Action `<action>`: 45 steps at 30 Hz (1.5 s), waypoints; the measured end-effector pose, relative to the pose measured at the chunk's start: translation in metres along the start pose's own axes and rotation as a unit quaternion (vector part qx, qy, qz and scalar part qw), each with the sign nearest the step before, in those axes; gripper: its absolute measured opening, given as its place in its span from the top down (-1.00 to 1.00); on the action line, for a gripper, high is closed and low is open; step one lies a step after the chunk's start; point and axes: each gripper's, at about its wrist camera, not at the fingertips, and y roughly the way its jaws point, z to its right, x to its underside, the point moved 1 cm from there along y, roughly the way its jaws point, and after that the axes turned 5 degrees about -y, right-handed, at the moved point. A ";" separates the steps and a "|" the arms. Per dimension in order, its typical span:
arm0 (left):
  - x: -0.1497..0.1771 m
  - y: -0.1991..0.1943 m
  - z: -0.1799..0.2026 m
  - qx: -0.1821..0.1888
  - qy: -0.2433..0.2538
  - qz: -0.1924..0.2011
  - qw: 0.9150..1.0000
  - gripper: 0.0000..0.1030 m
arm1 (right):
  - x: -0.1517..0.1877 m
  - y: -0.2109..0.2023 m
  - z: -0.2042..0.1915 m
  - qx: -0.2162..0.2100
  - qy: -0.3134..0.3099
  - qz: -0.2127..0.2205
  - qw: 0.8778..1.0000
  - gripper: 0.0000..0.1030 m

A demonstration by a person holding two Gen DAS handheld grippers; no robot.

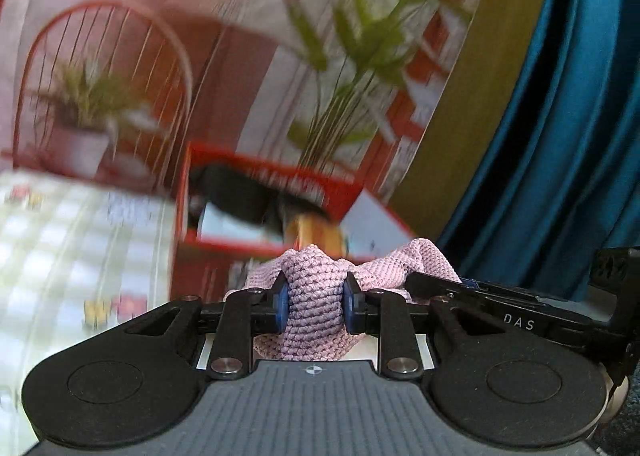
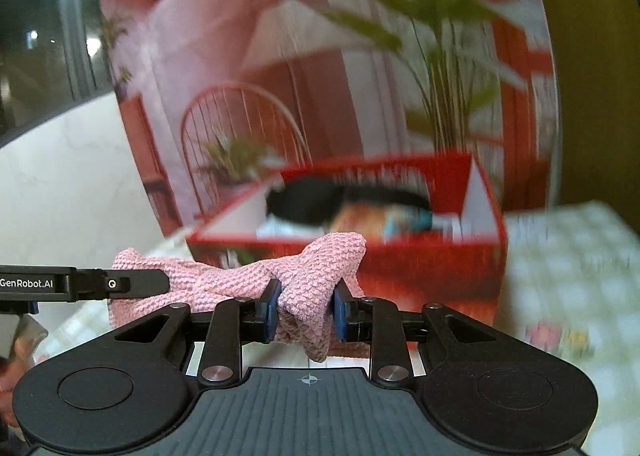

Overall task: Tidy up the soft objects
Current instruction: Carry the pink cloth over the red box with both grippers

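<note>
- The left tool [image 1: 314,306] is clenched on a bunched fold of a pink knitted cloth [image 1: 316,296]; its blue pads [image 1: 280,304] press into the fabric from both sides.
- The right tool [image 2: 306,310] is likewise clenched on another bunched part of the same pink knitted cloth [image 2: 312,284], with the fabric squeezed between its blue pads [image 2: 272,310].
- The cloth spans between the two tools: in the left wrist view it runs off to the right toward the other tool's black finger, and in the right wrist view it stretches left under the black finger marked with white lettering.
- A loose end of the cloth hangs below the right tool's pads.
- Behind the cloth stands an open red box [image 2: 432,256] with white inner walls, holding a dark item and other blurred things that cannot be made out.
- The box sits on a bench covered with a pale checked cloth [image 2: 580,256].
- Behind the box hangs a backdrop picturing a red wire chair, potted plants and a lamp [image 1: 240,56].
- A teal curtain [image 1: 560,136] hangs at the right in the left wrist view.
- Both views are blurred beyond the tools.
</note>
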 end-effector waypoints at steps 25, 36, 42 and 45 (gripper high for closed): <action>-0.049 0.105 -0.015 -0.084 0.056 -0.039 0.994 0.23 | -0.062 0.089 0.043 0.046 0.031 -0.050 0.997 0.52; -0.056 0.109 -0.032 -0.136 0.055 -0.023 0.989 -0.44 | -0.059 0.101 0.050 0.114 -0.013 -0.071 0.991 -0.01; -0.058 0.108 -0.027 -0.124 0.057 -0.026 0.990 0.37 | -0.067 0.092 0.053 0.112 -0.023 -0.053 0.992 0.31; -0.056 0.110 -0.024 -0.105 0.051 -0.037 0.992 0.50 | -0.071 0.091 0.049 0.092 -0.029 -0.058 0.994 0.80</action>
